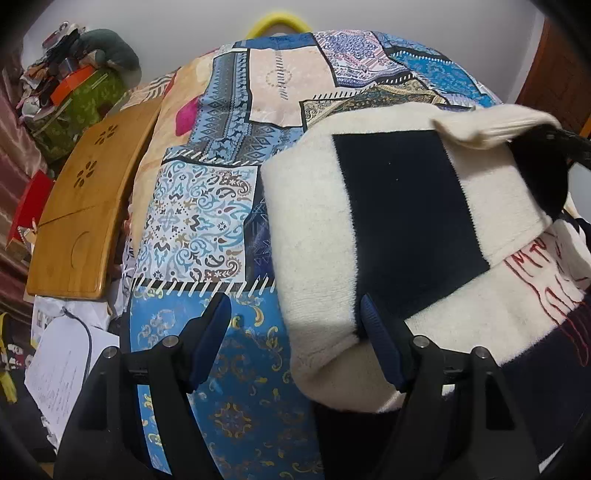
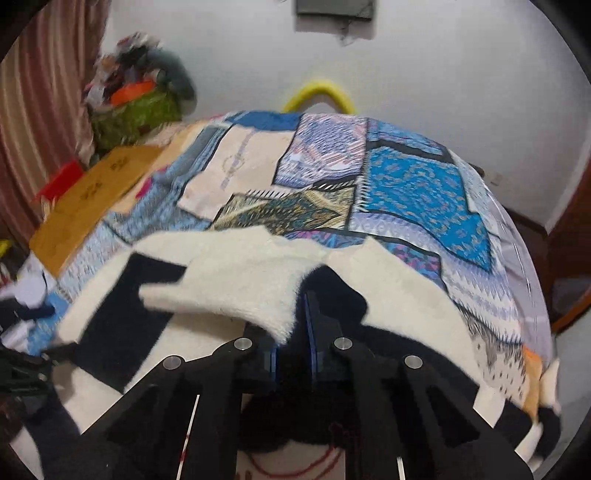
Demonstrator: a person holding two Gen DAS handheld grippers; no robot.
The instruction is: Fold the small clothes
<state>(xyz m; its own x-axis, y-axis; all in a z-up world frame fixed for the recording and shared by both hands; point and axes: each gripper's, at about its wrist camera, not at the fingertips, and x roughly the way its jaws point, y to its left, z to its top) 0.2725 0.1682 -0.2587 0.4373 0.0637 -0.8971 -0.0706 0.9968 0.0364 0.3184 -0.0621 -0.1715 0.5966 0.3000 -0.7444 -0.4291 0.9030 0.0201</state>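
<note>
A cream and black fleece garment (image 1: 388,221) with red stitching lies on the patchwork bedspread (image 1: 229,155). My left gripper (image 1: 295,332) is open, its blue fingertips (image 1: 373,325) at the garment's near left corner, not closed on it. In the right wrist view my right gripper (image 2: 293,332) is shut on a cream flap of the garment (image 2: 236,291) and holds it raised over the rest of the garment. The right gripper also shows at the far right of the left wrist view (image 1: 543,155), under the lifted cream edge (image 1: 495,122).
A wooden lap tray (image 1: 85,206) lies on the bed's left side. Papers and a cable (image 1: 62,369) lie below it. A green basket of clutter (image 1: 81,99) stands at the back left. A yellow hoop (image 1: 277,22) leans on the wall.
</note>
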